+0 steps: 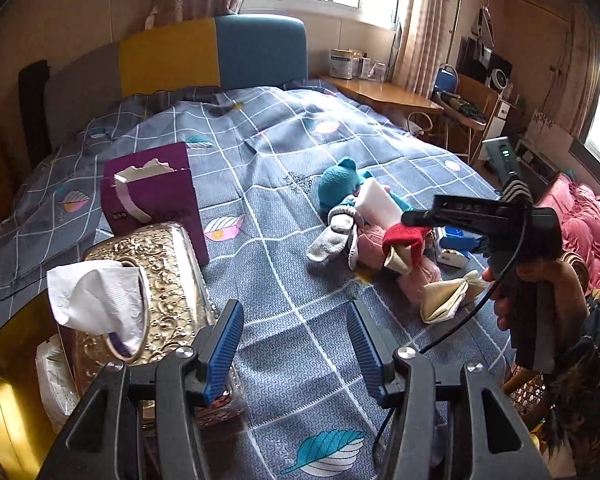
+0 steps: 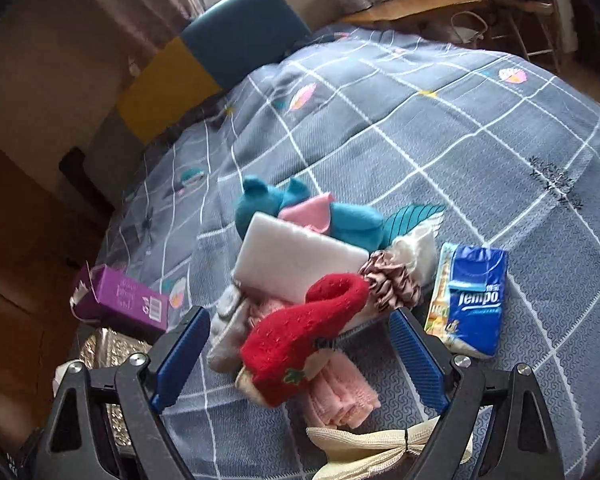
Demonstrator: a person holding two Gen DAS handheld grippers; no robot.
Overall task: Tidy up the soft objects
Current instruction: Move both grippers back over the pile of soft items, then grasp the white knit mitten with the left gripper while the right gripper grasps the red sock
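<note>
Surface: bed under a grey-blue quilt [image 1: 284, 208] with a white grid and leaf prints.
Soft pile: heaped near the middle of the quilt — a teal plush toy [image 2: 260, 204], a white rectangular foam block [image 2: 296, 264] leaning on it, a red knitted sock [image 2: 300, 340] with a strawberry patch on top, a grey sock [image 1: 332, 236], folded pink cloth [image 2: 340, 396] beneath, and a striped satin scrunchie [image 2: 392, 280].
Beside the pile: a blue Tempo tissue packet [image 2: 476, 300] lying flat, just right of the scrunchie; a cream mesh pouch [image 2: 384, 444] nearest the right camera.
Containers: a purple paper gift bag [image 1: 156, 200] standing upright; a gold embossed tissue box [image 1: 156, 280] just in front of it, white tissue sticking out.
Left gripper [image 1: 296, 348]: jaws apart, nothing between them, over bare quilt.
Right gripper [image 2: 296, 356]: jaws wide — the red sock lies between the fingers, pads not pressing on it.
</note>
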